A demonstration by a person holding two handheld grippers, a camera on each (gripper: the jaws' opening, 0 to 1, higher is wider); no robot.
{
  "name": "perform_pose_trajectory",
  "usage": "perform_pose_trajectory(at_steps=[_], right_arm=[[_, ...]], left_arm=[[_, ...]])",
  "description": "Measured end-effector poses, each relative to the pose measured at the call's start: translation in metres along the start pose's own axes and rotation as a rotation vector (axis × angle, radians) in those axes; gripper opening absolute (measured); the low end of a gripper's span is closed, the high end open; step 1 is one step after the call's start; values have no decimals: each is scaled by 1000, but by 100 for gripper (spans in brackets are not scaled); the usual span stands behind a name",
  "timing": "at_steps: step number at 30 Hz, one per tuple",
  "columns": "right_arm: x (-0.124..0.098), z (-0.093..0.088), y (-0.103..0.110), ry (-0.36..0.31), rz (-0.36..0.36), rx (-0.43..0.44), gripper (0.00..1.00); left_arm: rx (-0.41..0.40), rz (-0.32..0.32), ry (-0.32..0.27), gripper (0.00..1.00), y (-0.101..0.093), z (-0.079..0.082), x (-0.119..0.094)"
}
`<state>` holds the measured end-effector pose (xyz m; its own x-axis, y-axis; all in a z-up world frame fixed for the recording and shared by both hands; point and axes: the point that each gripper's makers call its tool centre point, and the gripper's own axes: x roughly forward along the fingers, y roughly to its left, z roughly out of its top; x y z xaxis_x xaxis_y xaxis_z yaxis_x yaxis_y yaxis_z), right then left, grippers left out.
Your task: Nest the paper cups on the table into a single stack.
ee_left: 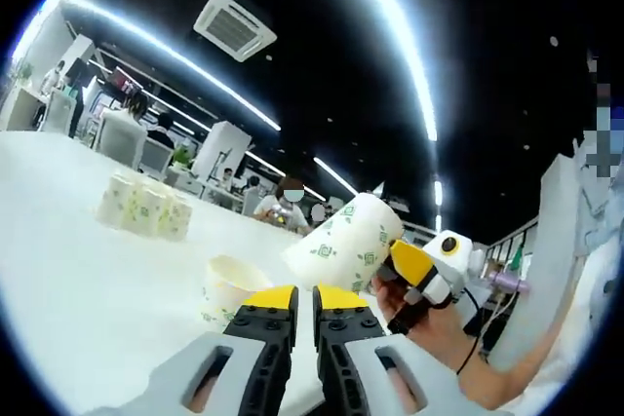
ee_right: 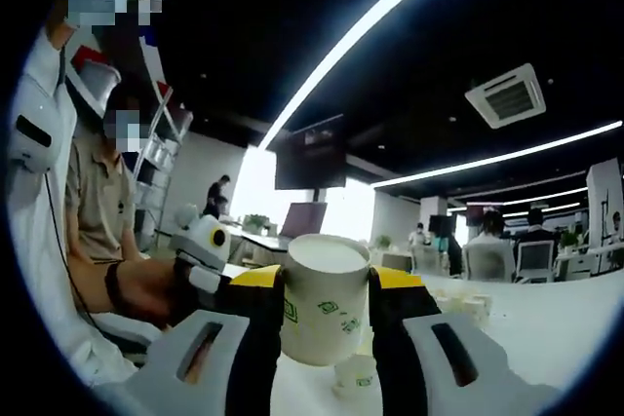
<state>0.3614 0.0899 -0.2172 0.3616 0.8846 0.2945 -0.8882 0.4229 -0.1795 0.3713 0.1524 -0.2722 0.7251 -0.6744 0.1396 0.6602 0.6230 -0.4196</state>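
White glossy table [ee_left: 88,289] runs wide open toward 9 o'clock in the left gripper view, its far edge near a cluster of small patterned cups [ee_left: 144,208] at 10 o'clock. Left gripper [ee_left: 303,305] is clenched on nothing, yellow-tipped black jaws nearly touching, with an upright open paper cup [ee_left: 231,288] just beyond at 11 o'clock. Right gripper [ee_right: 326,291] grasps a white tapered paper cup with green print [ee_right: 323,311], rim up, raised above the table, seen tilted at 1 o'clock in the left gripper view.

No legible text, brand, or number appears; the paper cups [ee_right: 322,299] carry only green printed motifs, too small to read as lettering.
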Motion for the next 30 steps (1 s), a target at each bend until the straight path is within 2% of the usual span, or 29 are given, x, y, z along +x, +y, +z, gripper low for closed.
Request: perform_pose_trajectory(at_steps=[9, 19, 23, 26, 30], right_arm=[[-1, 5, 1, -18, -1, -27, 36], [-2, 5, 7, -38, 11, -46, 36], [-1, 3, 10, -24, 15, -65, 36], [0, -2, 12, 10, 16, -86, 36], [-1, -10, 11, 44, 15, -63, 36]], left_arm=[[-65, -36, -3, 5, -5, -3, 2], [-202, -82, -32, 3, -2, 4, -4], [-193, -70, -47, 2, -1, 7, -6], [-135, -26, -71, 1, 3, 13, -9], [-90, 1, -86, 0, 2, 20, -14]])
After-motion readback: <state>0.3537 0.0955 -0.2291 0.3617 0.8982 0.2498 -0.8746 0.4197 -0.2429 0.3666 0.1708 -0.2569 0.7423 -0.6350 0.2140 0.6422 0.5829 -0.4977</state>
